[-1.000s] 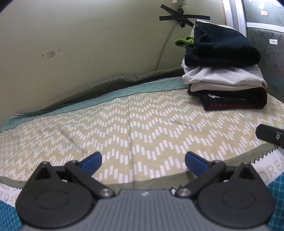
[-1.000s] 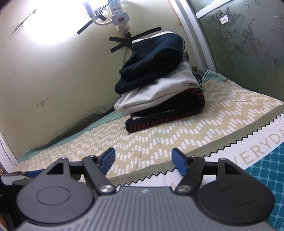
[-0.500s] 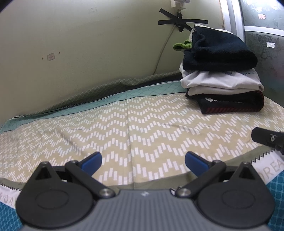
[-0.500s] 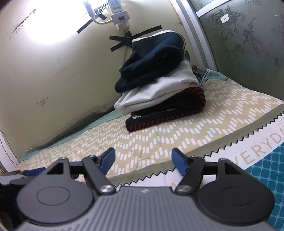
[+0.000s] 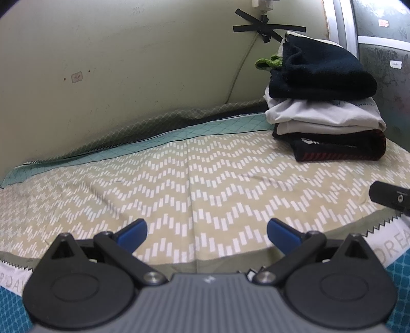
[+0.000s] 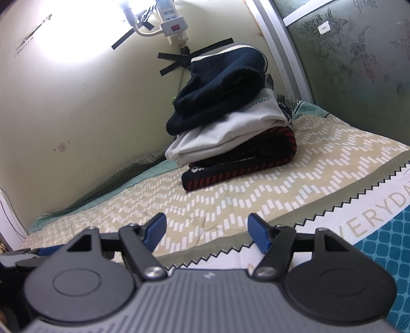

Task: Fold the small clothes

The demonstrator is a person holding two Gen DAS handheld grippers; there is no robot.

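Nothing is shifting since the earlier frames: left gripper (image 5: 206, 231) and right gripper (image 6: 206, 231) are hovering released over the bed (image 5: 205, 184), stack of folded clothes (image 6: 230, 123) apparently finished.

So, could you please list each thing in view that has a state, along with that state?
Left tool: open, nothing between its fingers.
Right tool: open, nothing between its fingers.
Dark navy garment: folded, top of the stack.
White garment: folded, middle of the stack.
Black and red garment: folded, bottom, lying on the bedsheet.
Bedsheet: spread flat, lightly creased.
Power strip: mounted on the wall, something plugged in.
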